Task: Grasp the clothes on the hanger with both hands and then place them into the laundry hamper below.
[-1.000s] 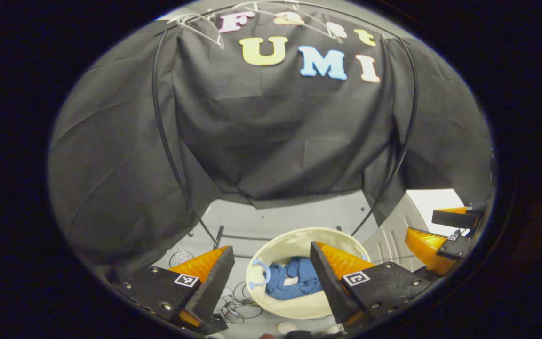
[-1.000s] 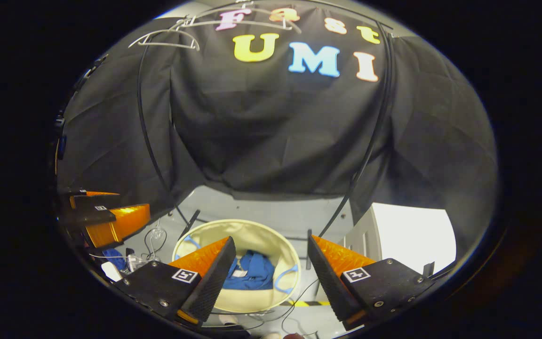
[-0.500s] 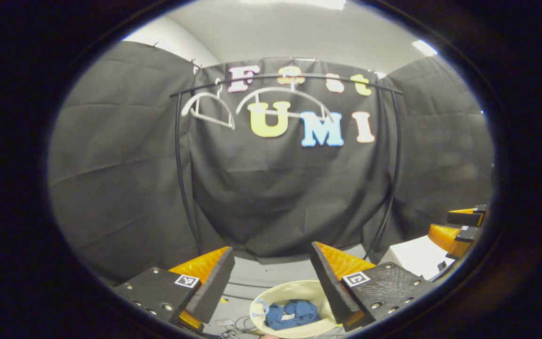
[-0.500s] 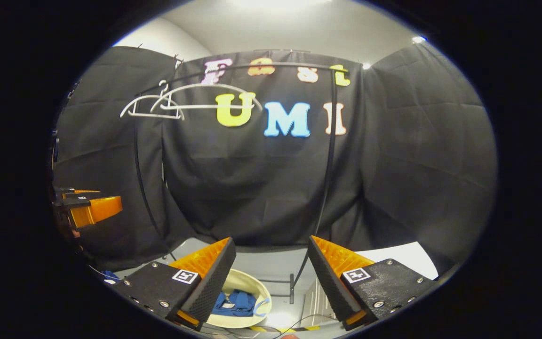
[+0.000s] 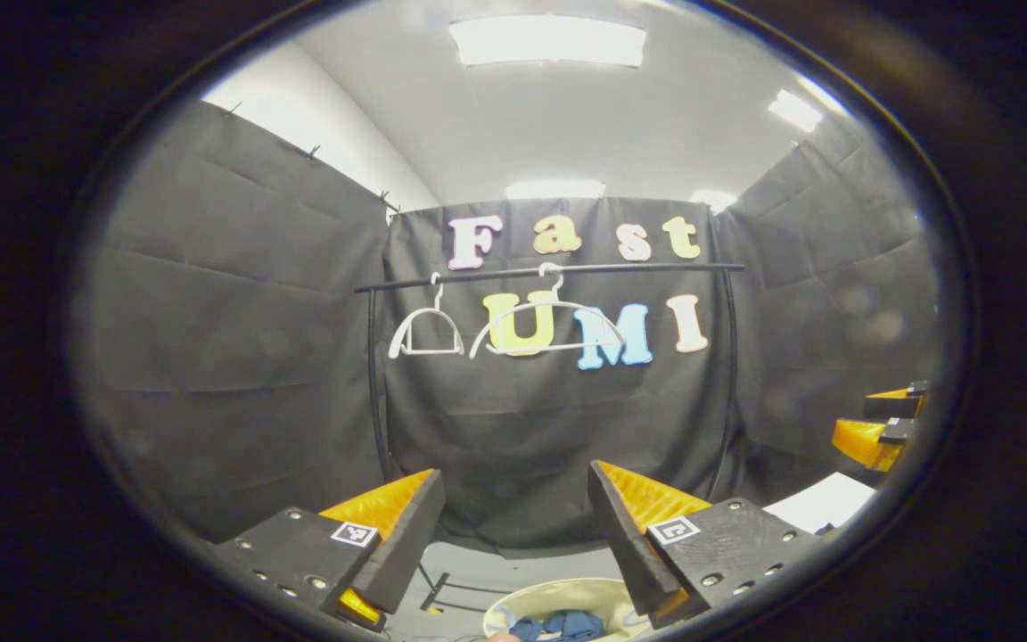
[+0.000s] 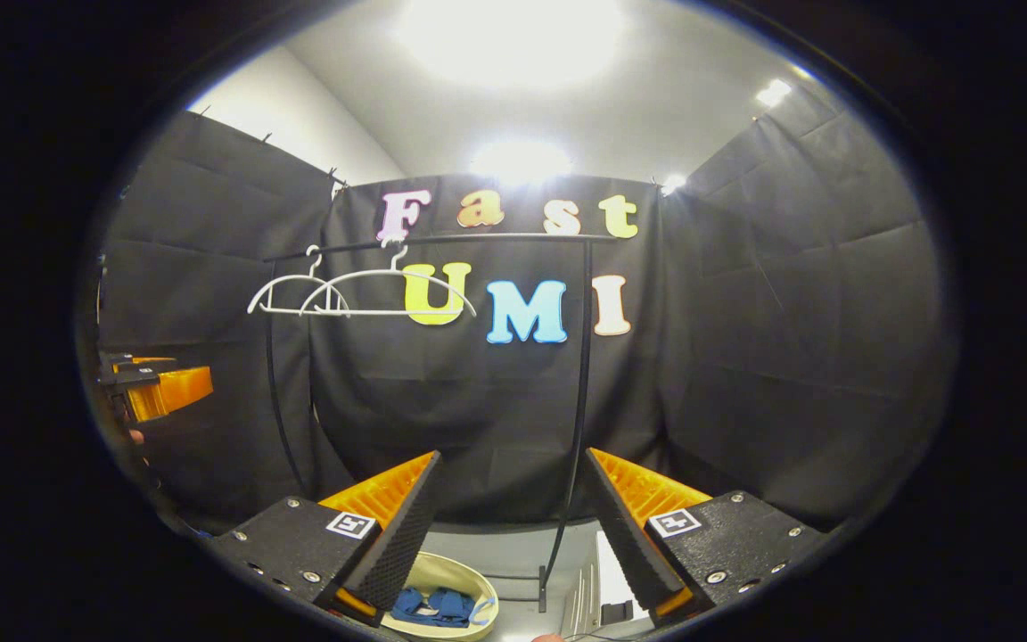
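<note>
Blue clothes lie inside the round cream laundry hamper on the floor, low in the left gripper view; they also show as blue clothes in the hamper in the right gripper view. Two bare white hangers hang on the black rail. My left gripper stands open, raised well above the hamper, nothing between its fingers. My right gripper is open too and holds nothing. Each gripper appears at the edge of the other's view, the right gripper and the left gripper.
The rail's black uprights run down to the floor beside the hamper. A white block sits at the lower right of the left gripper view. Ceiling lights glare overhead.
Both grippers have risen and tilted up, so the hamper with the blue clothes slid to the bottom edge and the rail, hangers and ceiling came into view. Both stay open.
</note>
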Demonstrator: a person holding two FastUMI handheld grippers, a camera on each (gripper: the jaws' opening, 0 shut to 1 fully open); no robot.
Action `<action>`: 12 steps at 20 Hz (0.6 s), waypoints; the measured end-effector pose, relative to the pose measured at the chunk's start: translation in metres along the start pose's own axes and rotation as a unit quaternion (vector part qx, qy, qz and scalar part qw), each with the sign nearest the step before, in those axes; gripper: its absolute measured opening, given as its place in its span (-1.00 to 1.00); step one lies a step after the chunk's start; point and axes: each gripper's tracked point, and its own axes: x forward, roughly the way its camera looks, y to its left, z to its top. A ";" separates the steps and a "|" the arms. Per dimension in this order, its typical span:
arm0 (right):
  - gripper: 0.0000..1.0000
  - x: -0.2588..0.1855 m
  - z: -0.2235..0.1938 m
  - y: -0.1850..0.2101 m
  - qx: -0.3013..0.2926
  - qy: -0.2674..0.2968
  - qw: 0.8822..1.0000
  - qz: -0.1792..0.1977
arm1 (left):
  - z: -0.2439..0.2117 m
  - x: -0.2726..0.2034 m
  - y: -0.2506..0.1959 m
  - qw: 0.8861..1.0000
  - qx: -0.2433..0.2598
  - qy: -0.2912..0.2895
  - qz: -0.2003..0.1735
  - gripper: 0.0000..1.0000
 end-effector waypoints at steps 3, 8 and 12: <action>0.92 -0.013 0.001 -0.005 0.004 -0.011 1.000 -0.006 | 0.006 -0.016 0.007 1.000 0.000 -0.009 0.014 0.87; 0.90 -0.022 -0.001 -0.009 0.019 -0.009 1.000 -0.010 | 0.012 -0.032 0.012 0.999 -0.005 -0.015 0.027 0.87; 0.91 -0.026 0.002 -0.018 0.032 -0.014 0.999 -0.022 | 0.013 -0.038 0.010 0.999 -0.002 -0.020 0.030 0.87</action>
